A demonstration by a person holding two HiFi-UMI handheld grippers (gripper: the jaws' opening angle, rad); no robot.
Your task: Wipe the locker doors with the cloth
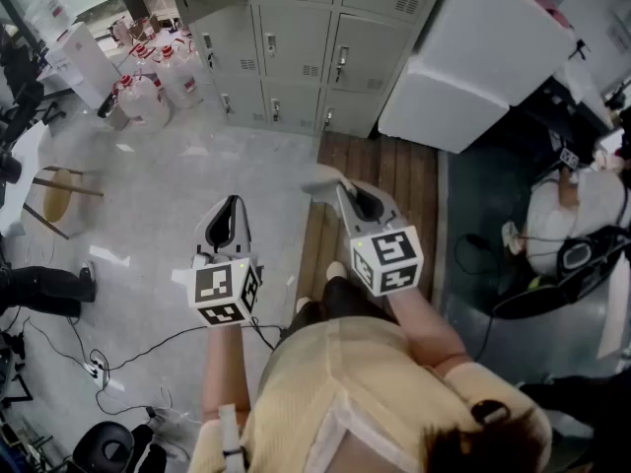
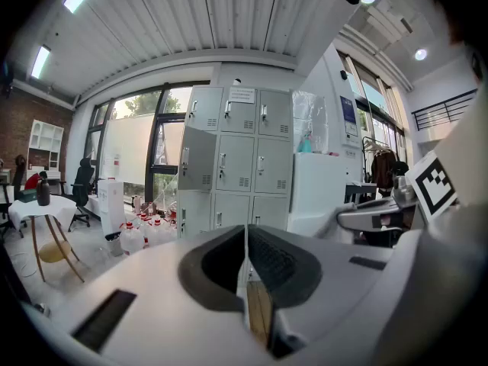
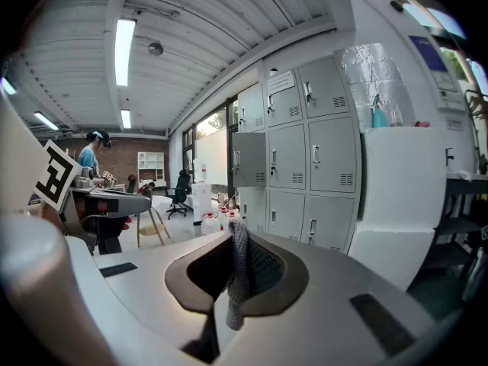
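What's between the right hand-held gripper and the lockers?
Nothing but bare floor. In the head view, only wood planking separates the right hand-held gripper, shut on the grey cloth, from the lockers.

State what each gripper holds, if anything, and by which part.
The right gripper is shut on the grey cloth, pinching a bunched fold of it, with an end hanging below the jaws. The left gripper is shut and holds nothing.

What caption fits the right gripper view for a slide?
Right claw shut on a grey cloth, facing grey lockers, one door ajar.
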